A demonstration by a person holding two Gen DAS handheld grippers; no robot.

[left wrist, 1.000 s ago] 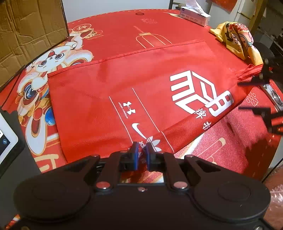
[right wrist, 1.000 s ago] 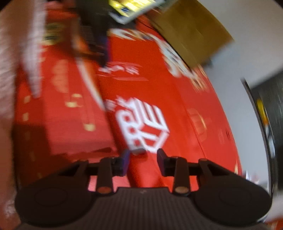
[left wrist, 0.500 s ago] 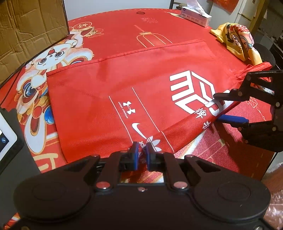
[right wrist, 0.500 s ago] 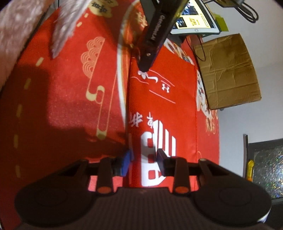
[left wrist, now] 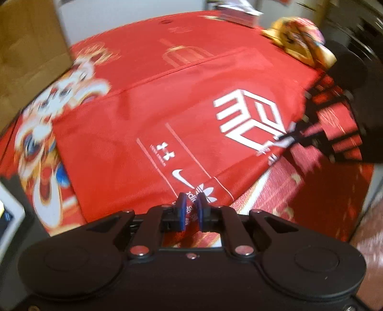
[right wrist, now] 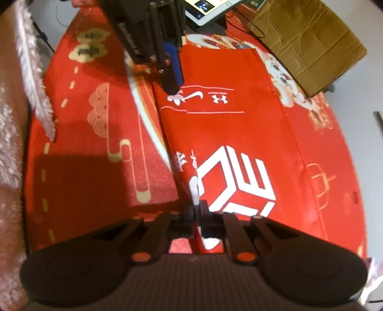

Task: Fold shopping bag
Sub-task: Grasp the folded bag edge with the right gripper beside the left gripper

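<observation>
A red shopping bag [left wrist: 167, 119] with white logos lies flat on the red tablecloth [left wrist: 275, 196]. My left gripper [left wrist: 191, 204] is shut on the bag's near edge by the sports logos, and it comes down from the top in the right wrist view [right wrist: 176, 89]. My right gripper [right wrist: 198, 208] is closing its jaws on the same long edge of the bag [right wrist: 227, 134] beside the big white cube logo, with the fabric pinched between the pads. In the left wrist view the right gripper [left wrist: 284, 141] reaches in, blurred, at the bag's right end.
A cardboard box [right wrist: 308, 40] and a tablet [right wrist: 210, 9] stand beyond the bag's far end. A tissue box [left wrist: 239, 14] and a yellow printed cloth [left wrist: 299, 40] lie at the table's far side. A fluffy pink sleeve [right wrist: 9, 143] fills the left of the right wrist view.
My right gripper has swung in over the bag's edge by the cube logo and its jaws have come together on the fabric. The left gripper keeps its grip and has rolled slightly.
</observation>
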